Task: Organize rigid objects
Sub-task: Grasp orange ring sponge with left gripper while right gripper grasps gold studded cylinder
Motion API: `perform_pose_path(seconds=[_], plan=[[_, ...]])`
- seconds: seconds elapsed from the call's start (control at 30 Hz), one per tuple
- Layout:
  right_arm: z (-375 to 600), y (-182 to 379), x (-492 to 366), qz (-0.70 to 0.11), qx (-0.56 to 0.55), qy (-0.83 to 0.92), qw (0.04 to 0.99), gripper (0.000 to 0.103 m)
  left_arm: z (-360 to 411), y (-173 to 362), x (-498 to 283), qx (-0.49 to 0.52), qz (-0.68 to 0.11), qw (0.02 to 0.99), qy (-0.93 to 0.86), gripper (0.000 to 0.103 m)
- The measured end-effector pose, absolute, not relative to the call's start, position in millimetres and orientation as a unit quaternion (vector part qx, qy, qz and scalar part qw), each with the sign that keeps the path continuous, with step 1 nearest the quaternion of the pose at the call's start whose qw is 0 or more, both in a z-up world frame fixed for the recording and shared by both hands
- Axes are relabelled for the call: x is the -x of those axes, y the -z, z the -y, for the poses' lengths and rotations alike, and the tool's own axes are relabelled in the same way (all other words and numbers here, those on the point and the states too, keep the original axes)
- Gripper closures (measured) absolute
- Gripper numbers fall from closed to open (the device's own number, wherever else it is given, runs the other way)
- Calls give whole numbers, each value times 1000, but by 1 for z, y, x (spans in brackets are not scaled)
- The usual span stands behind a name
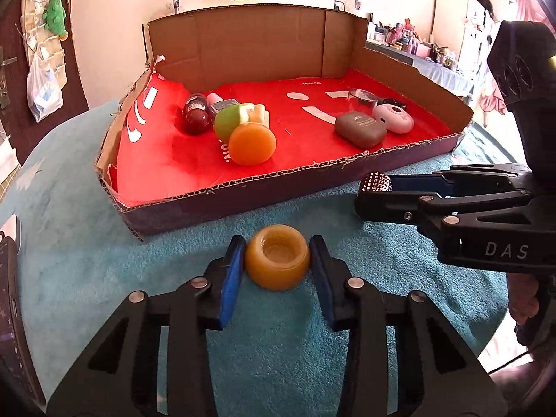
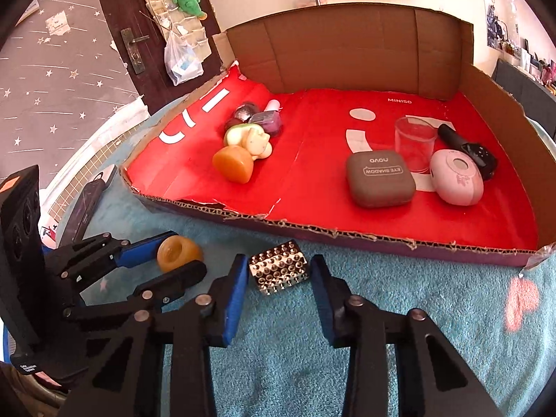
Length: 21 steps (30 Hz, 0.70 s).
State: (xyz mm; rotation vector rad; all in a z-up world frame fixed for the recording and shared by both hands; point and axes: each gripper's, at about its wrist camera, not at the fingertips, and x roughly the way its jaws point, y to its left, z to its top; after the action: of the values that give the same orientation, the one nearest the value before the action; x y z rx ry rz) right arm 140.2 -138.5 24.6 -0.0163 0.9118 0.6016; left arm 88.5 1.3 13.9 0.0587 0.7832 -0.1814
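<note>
Together, left gripper clamps the amber cup, right gripper the studded block (both bound for the tray).

Two black grippers were out there, left and right. One cardboard tray held a grey eye-shadow case, a pink case, a clear glass and an orange disc. Outside it: one amber cup, one studded block.
</note>
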Motion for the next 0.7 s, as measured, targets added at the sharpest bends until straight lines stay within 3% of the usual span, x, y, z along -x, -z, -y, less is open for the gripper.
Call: perform_pose_path(seconds=[0.7], plan=[[170, -81, -113, -379, -44, -295, 876, 64, -3, -66, -62, -8, -328, 938, 112, 67]])
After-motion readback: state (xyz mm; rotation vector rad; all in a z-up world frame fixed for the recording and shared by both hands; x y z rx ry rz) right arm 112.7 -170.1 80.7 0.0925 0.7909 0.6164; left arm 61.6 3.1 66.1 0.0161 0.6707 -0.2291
